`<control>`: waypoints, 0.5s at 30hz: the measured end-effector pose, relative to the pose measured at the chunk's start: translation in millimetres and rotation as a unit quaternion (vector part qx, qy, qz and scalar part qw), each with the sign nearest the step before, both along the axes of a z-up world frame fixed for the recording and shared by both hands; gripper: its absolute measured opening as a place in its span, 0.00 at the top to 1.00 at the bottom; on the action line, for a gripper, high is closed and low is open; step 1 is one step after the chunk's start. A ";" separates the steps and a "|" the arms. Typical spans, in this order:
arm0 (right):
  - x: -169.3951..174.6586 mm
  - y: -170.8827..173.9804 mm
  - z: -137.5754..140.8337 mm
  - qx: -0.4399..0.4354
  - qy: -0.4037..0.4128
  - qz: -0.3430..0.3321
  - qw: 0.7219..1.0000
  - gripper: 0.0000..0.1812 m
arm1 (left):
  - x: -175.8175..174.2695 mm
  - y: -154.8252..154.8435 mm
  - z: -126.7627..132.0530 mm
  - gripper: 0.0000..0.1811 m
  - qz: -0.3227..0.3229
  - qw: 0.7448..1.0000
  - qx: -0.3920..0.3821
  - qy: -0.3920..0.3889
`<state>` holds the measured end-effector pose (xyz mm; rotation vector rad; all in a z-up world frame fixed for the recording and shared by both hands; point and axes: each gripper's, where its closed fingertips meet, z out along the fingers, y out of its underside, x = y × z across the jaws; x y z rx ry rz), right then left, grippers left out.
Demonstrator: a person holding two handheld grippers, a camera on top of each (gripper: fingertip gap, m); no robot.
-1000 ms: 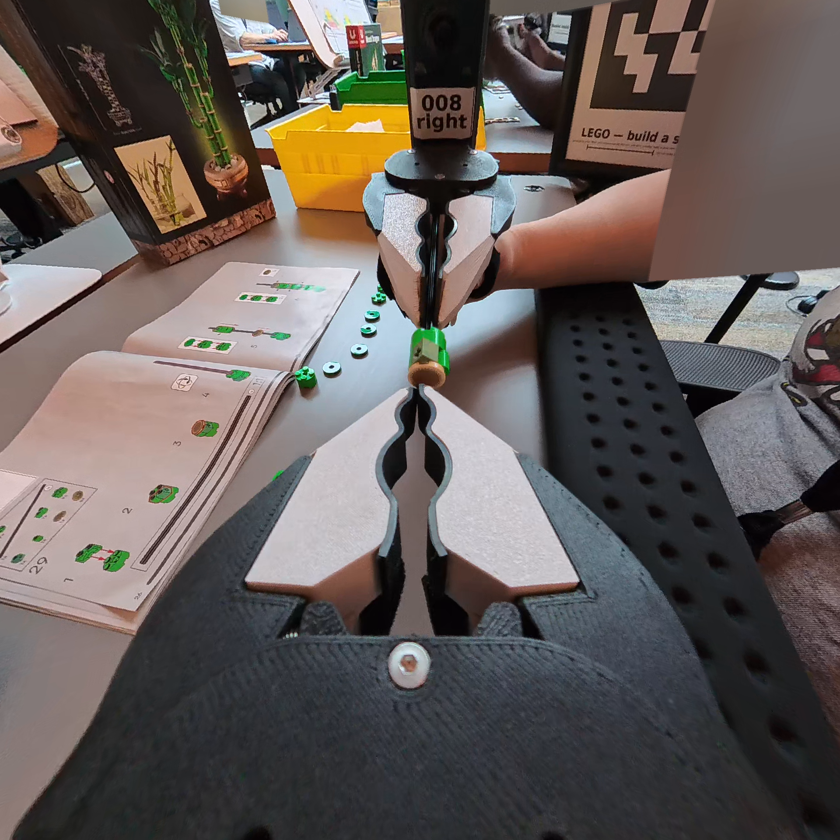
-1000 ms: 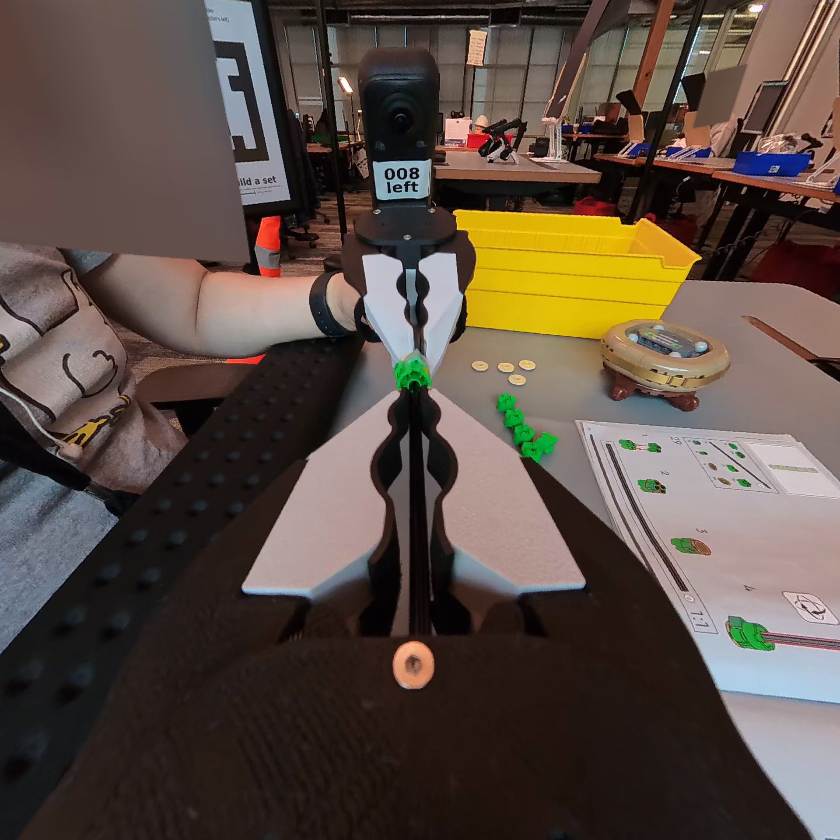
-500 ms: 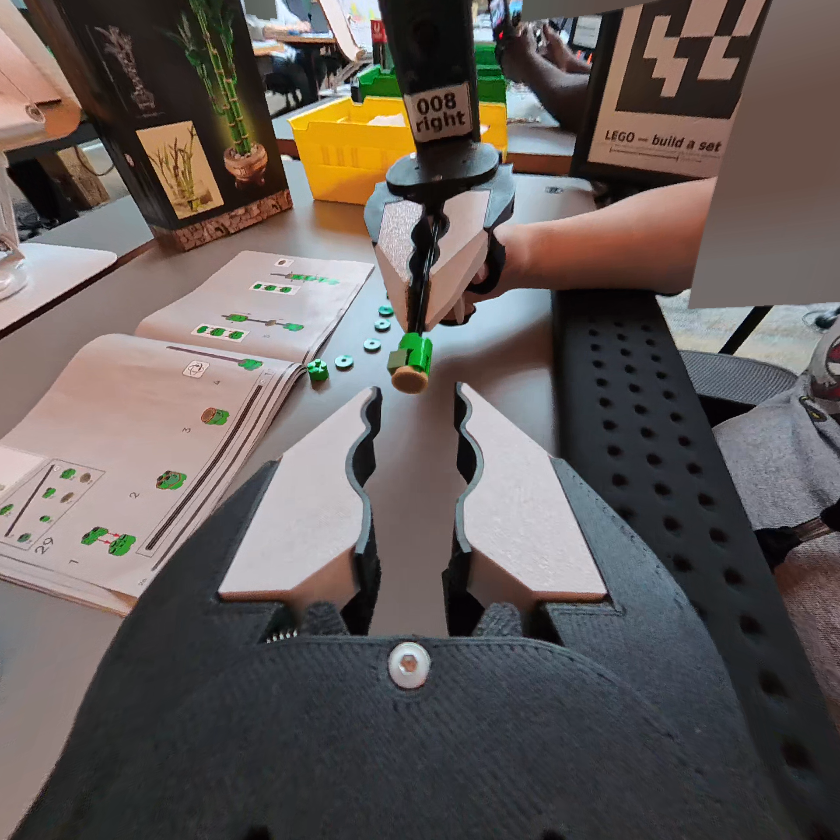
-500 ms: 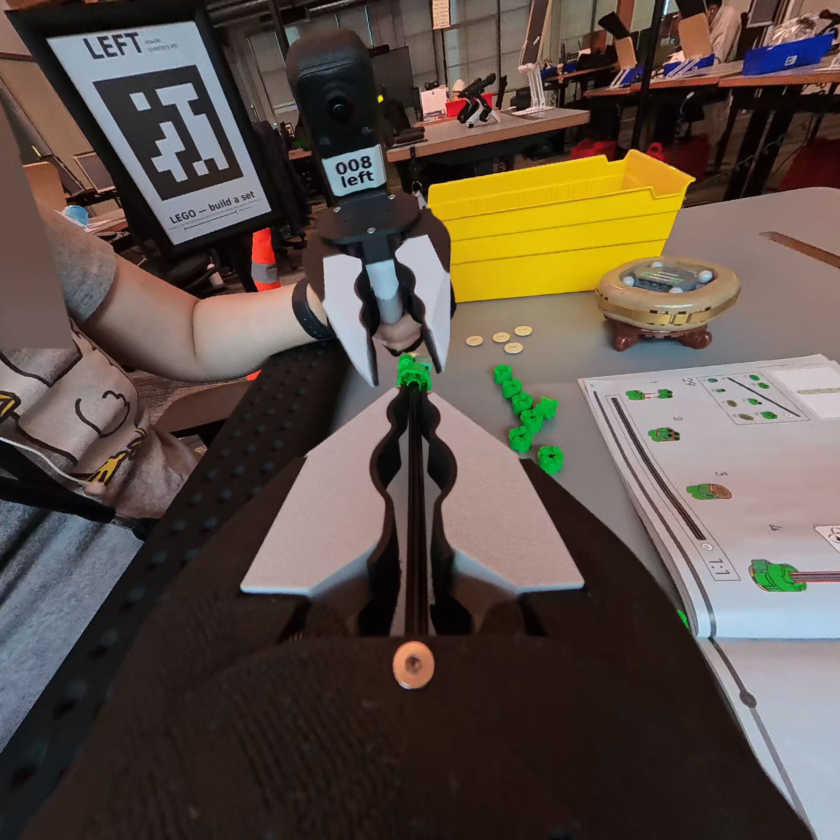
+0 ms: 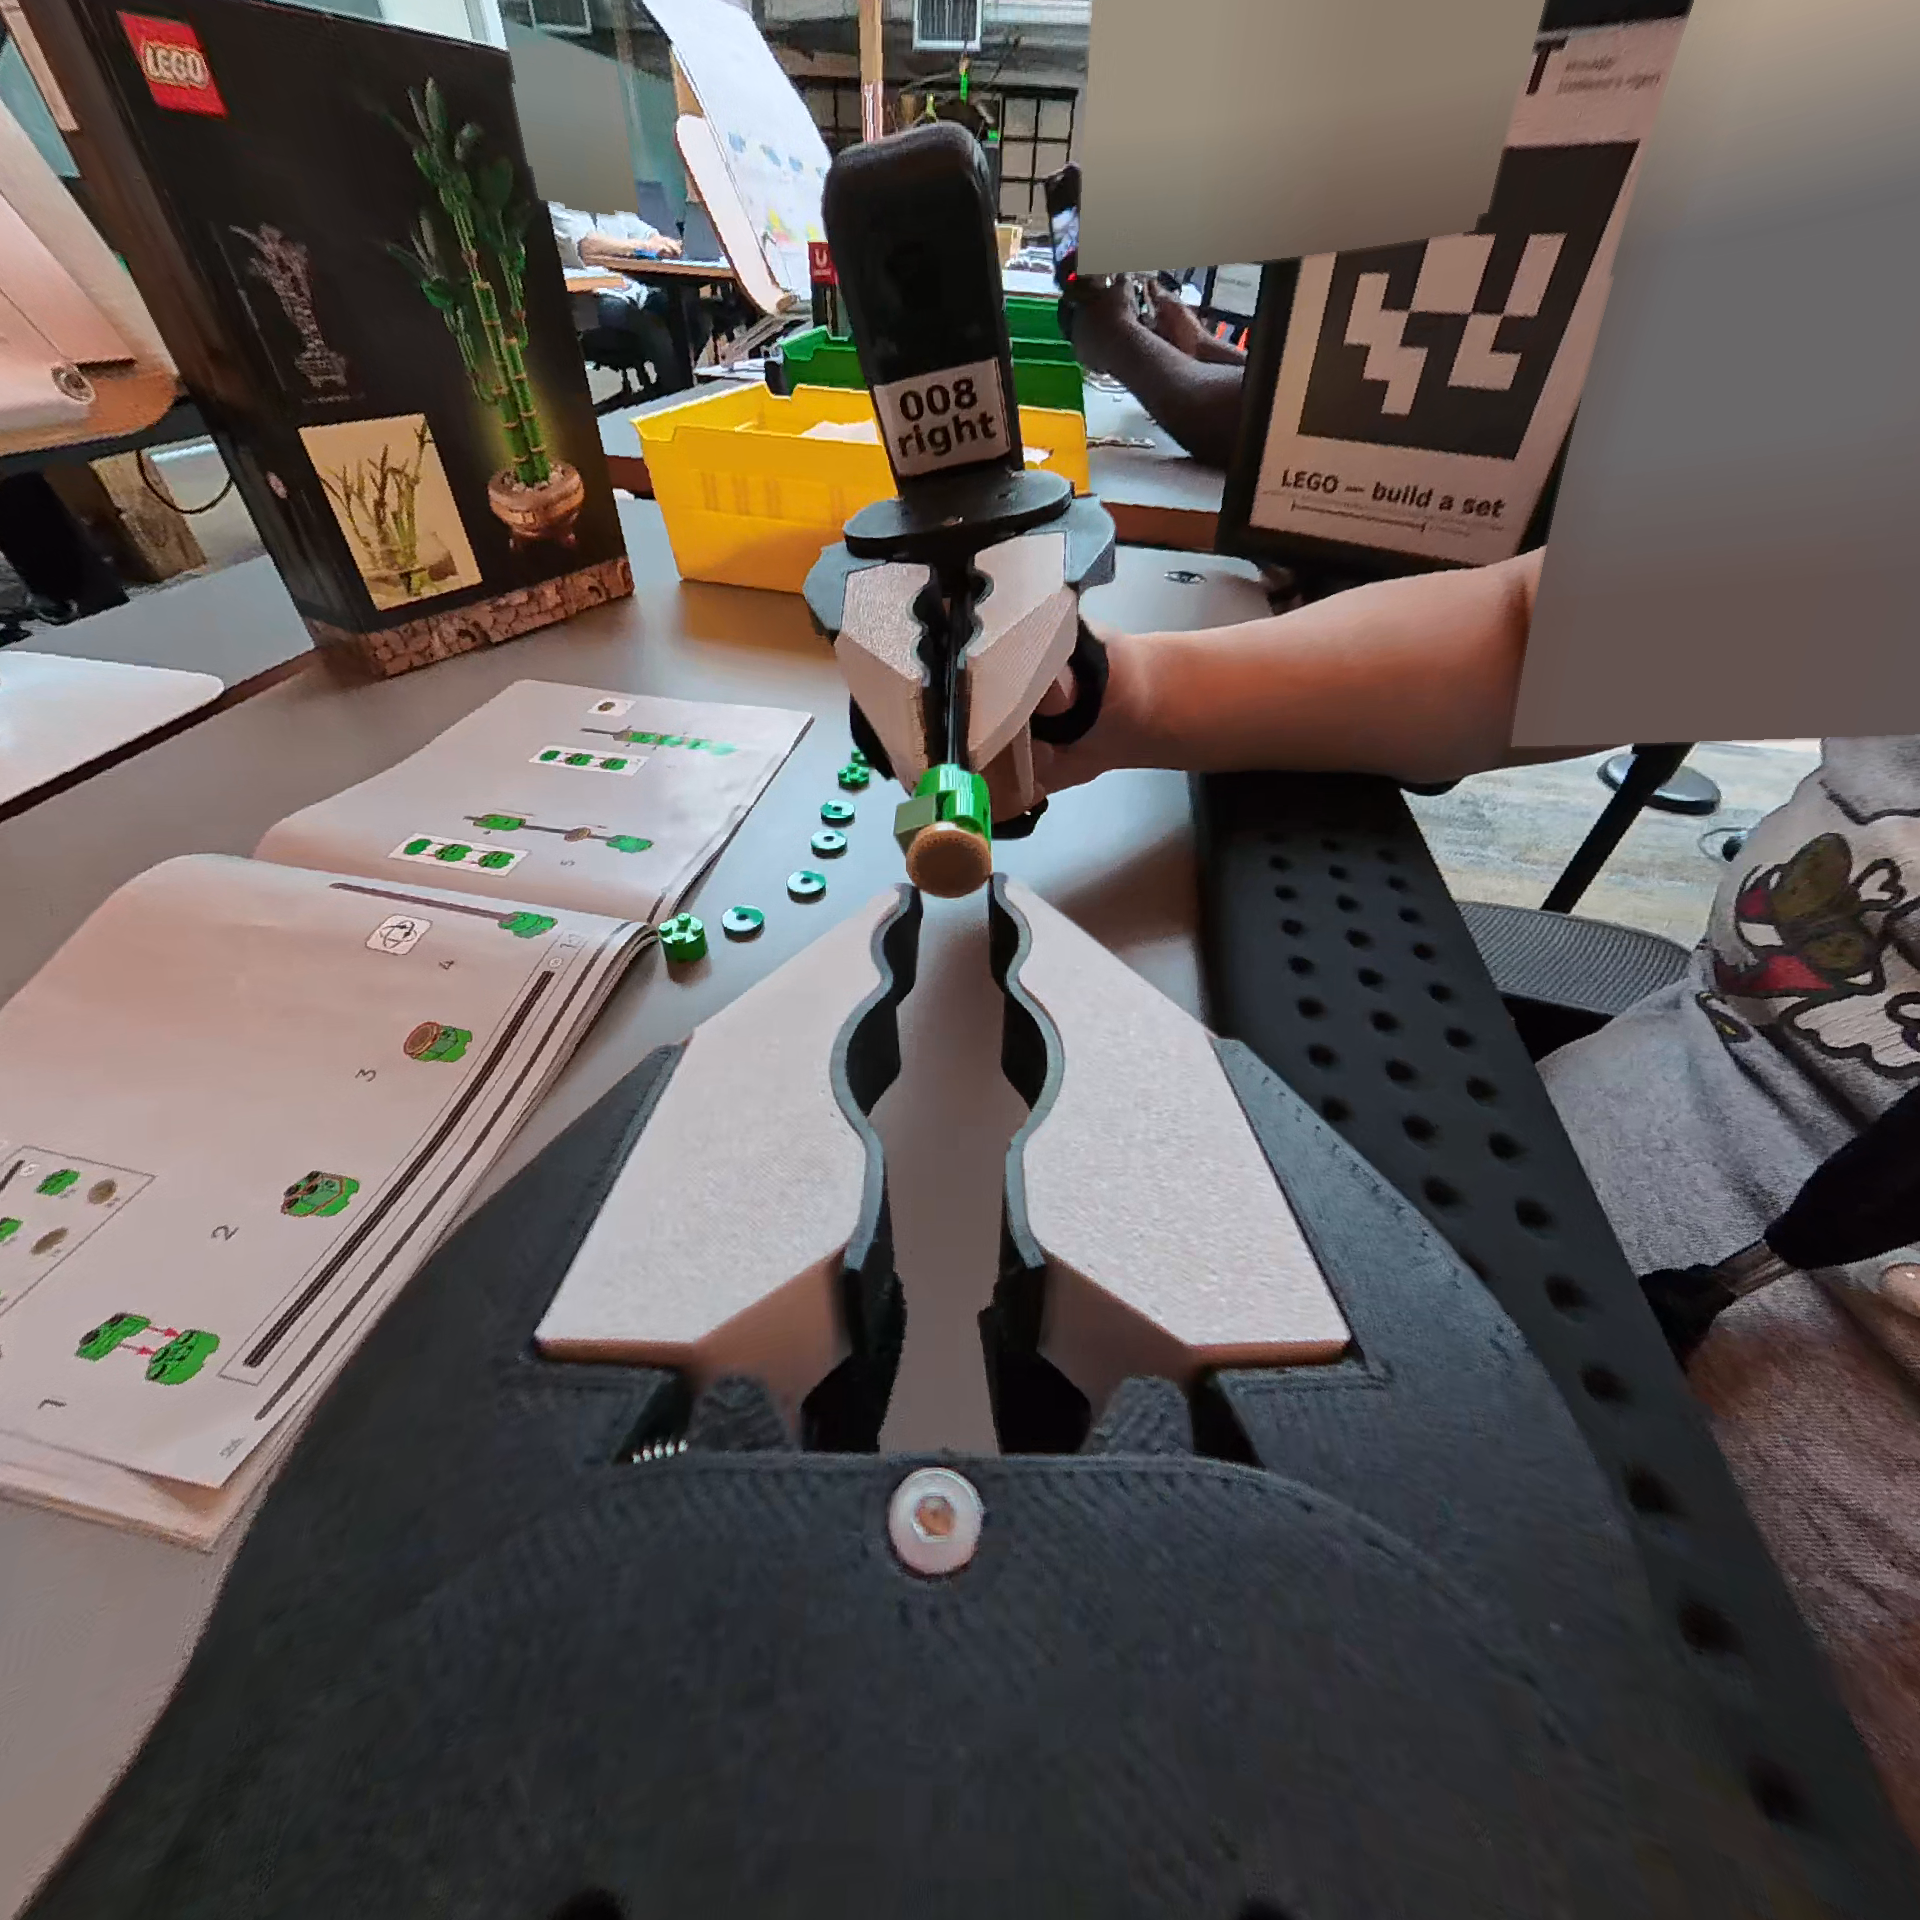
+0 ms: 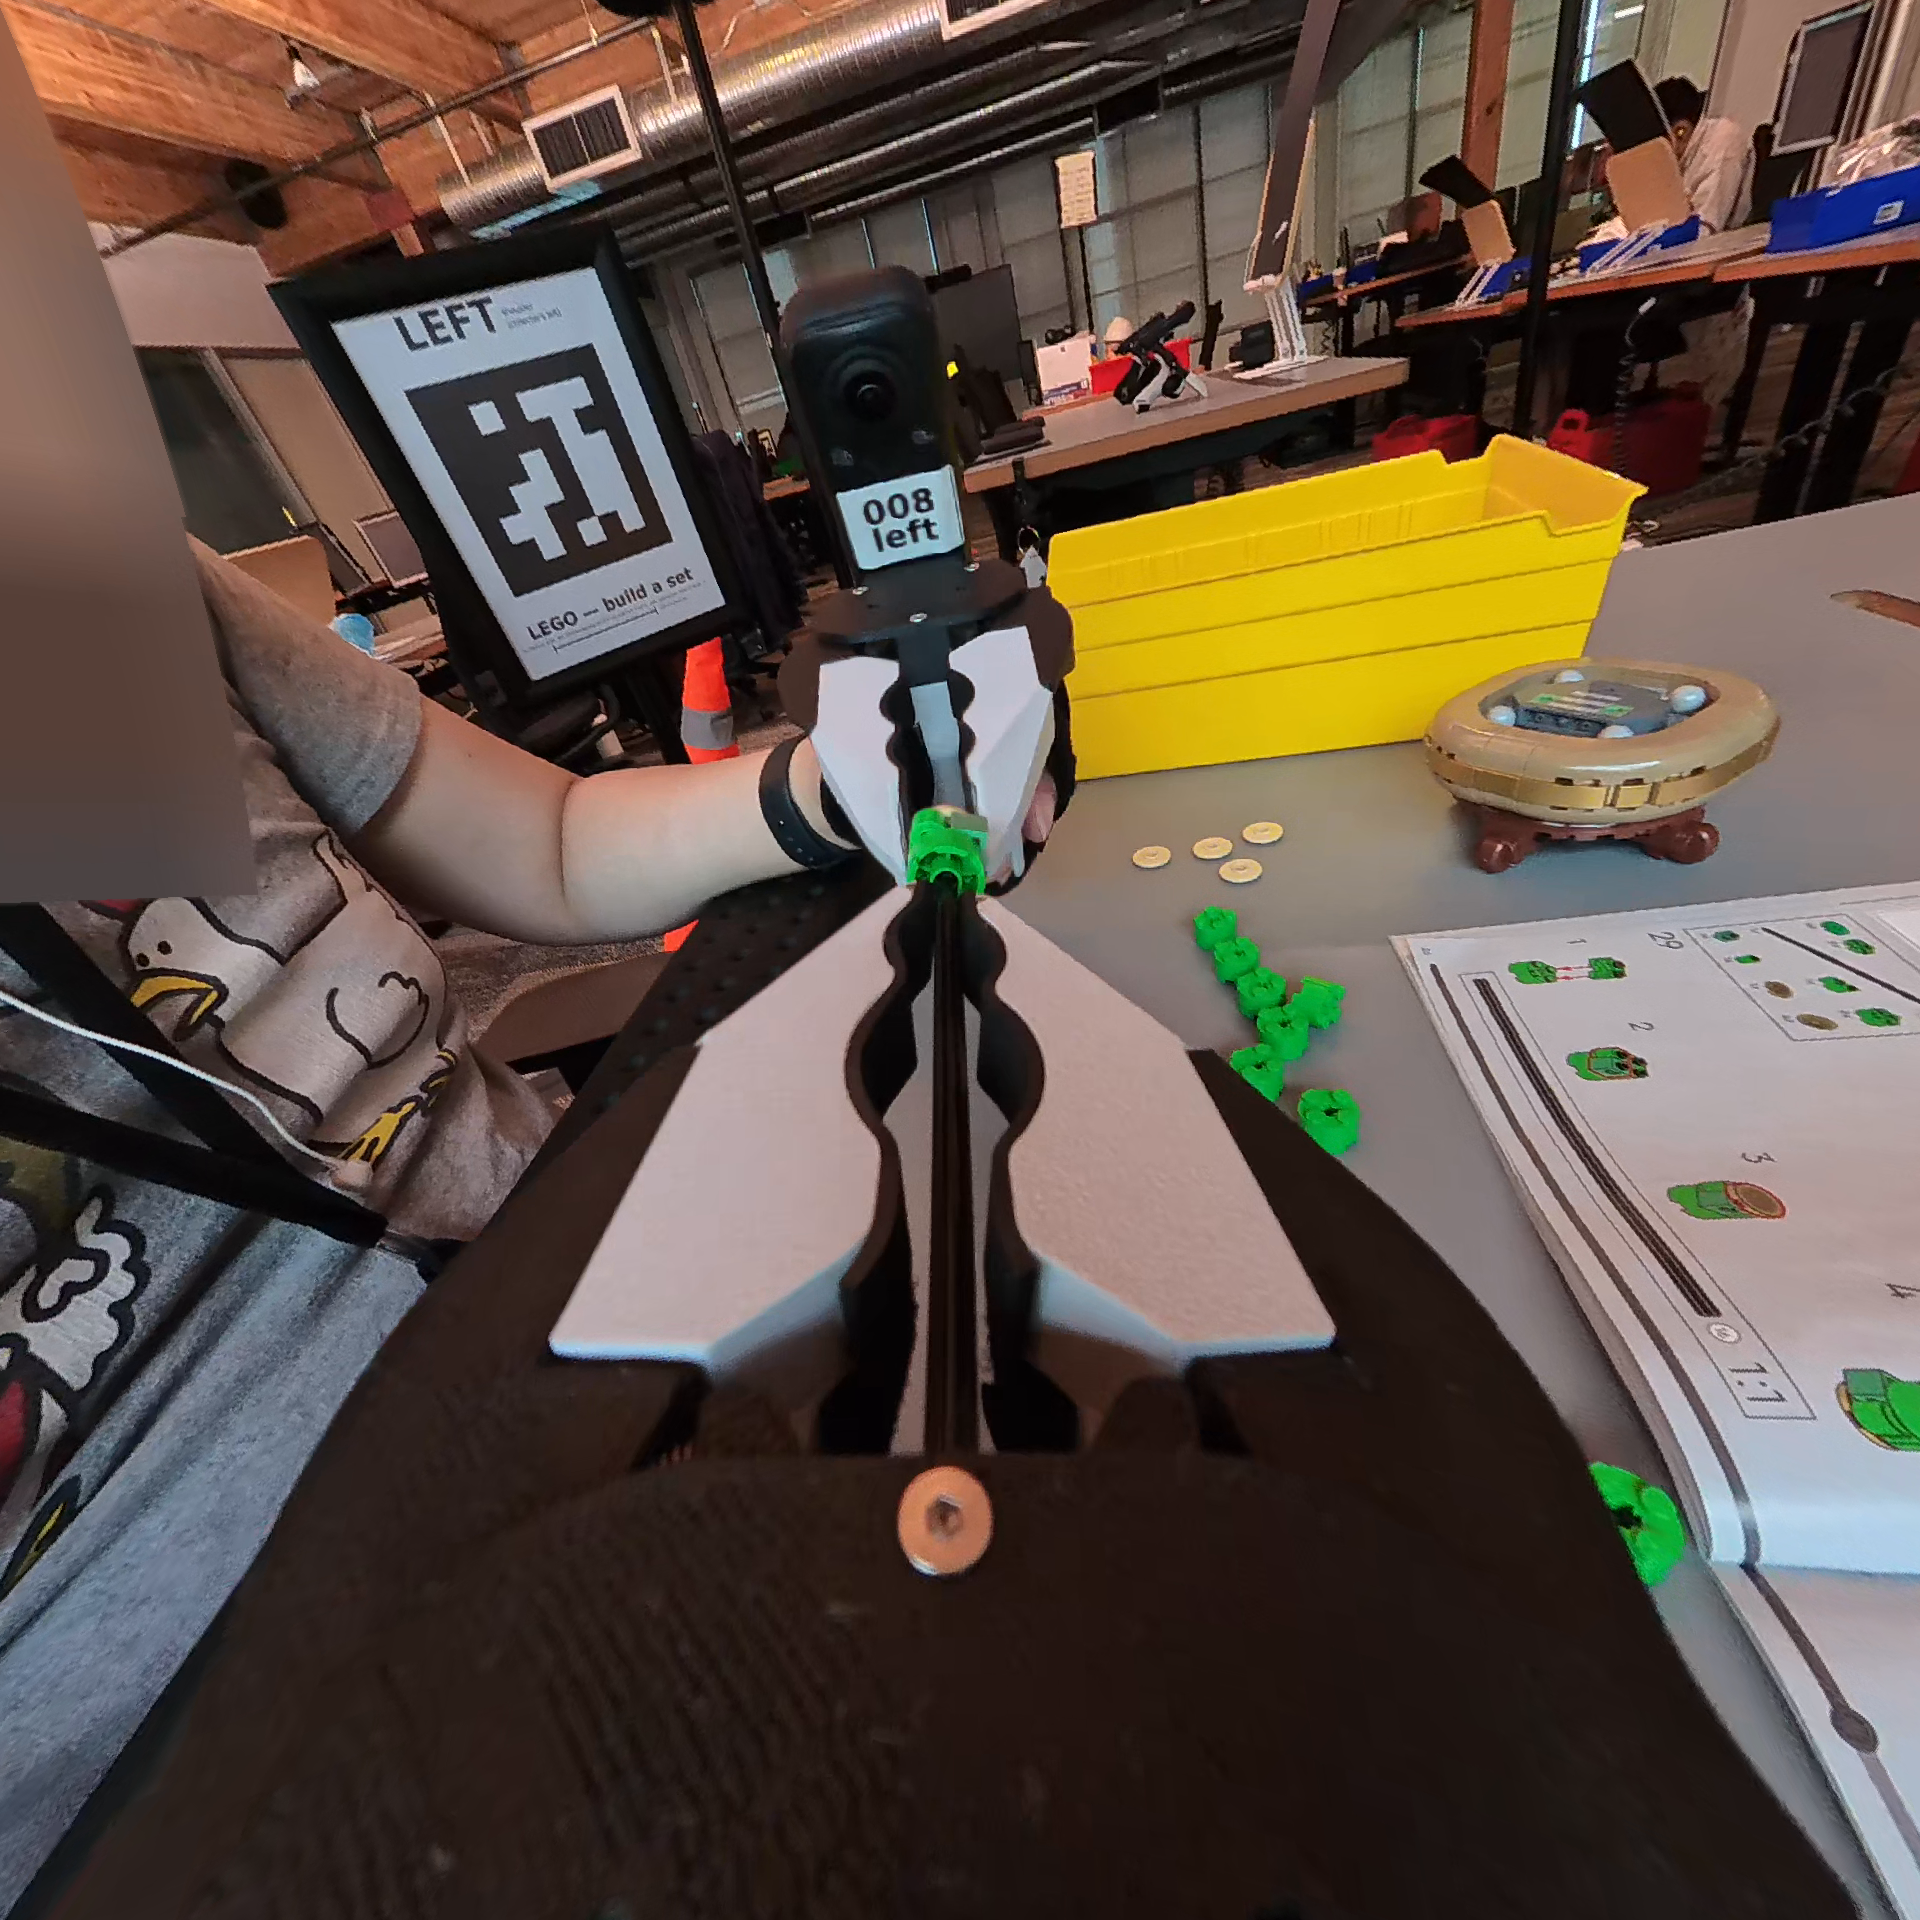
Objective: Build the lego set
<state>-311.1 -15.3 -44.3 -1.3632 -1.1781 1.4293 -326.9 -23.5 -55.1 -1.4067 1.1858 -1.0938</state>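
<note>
Thin black rod (image 6: 948, 1143) with green brick cluster (image 5: 948, 802) and round tan cap (image 5: 948, 858), frame centre, long axis along right tongs (image 5: 951, 764) clamping it. Left tongs (image 5: 948, 904) parted, tips flanking cap. Lower left: open instruction booklet (image 5: 312, 1039), glossy green studs (image 5: 774, 904) on tabletop (image 5: 727, 634). Yellow ribbed bin (image 5: 748, 488) behind.

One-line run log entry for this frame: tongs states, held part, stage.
right tongs: shut on black rod | rod tip: green piece with tan cap | left tongs: open, at cap | stage: assembling

Black textured gripper (image 5: 948, 894) bodies, pale wavy-edged jaws, silver screw (image 5: 934, 1519), grey cartoon-print shirt (image 6: 312, 1018).
</note>
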 end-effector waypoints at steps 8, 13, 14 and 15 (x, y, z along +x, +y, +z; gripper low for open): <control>-0.3 -0.1 0.9 0.005 0.001 -0.003 1.000 0.99 | 0.2 0.3 1.3 0.95 0.007 1.000 0.013 0.002; -1.1 1.7 -3.2 -0.001 -0.010 -0.004 1.000 0.99 | 0.3 4.2 0.2 0.90 0.011 1.000 -0.011 -0.005; -1.6 2.9 -6.6 -0.001 -0.020 -0.006 1.000 0.99 | 0.1 6.8 -1.4 0.82 0.015 1.000 -0.024 -0.006; -2.1 4.2 -10.1 0.000 -0.029 -0.010 1.000 0.99 | -0.4 8.7 -3.2 0.79 0.016 0.999 -0.035 -0.004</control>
